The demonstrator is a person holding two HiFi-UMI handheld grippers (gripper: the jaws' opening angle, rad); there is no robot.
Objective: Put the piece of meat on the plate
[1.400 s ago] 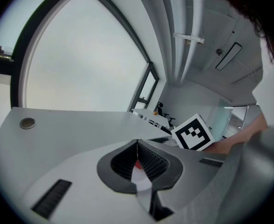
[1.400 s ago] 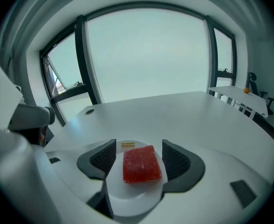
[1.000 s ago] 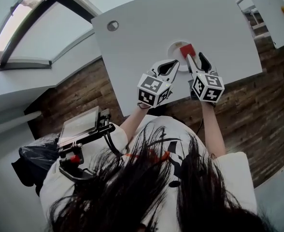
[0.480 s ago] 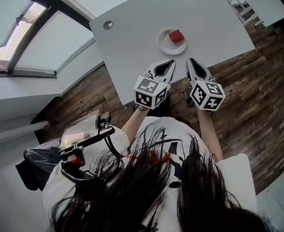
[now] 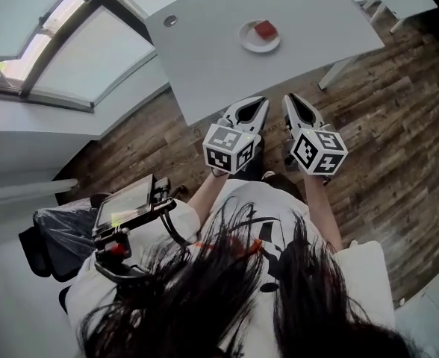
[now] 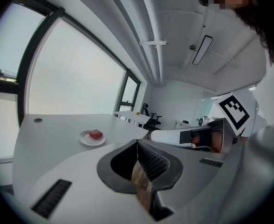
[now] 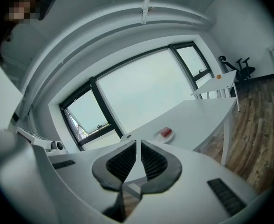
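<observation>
The white hand-held left gripper (image 5: 258, 104) is clenched on nothing. Well ahead of both grippers, on the pale grey table (image 5: 204, 51), the red block of meat (image 5: 265, 29) lies on the small round white plate (image 5: 249, 42). The matching right gripper (image 5: 290, 99), just beside the left, is clenched and empty too.

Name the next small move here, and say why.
Probably just lower both grippers to rest. The piece of meat already lies on the plate on the table. The left gripper and right gripper are shut, with nothing between their jaws, well away from the plate.
</observation>
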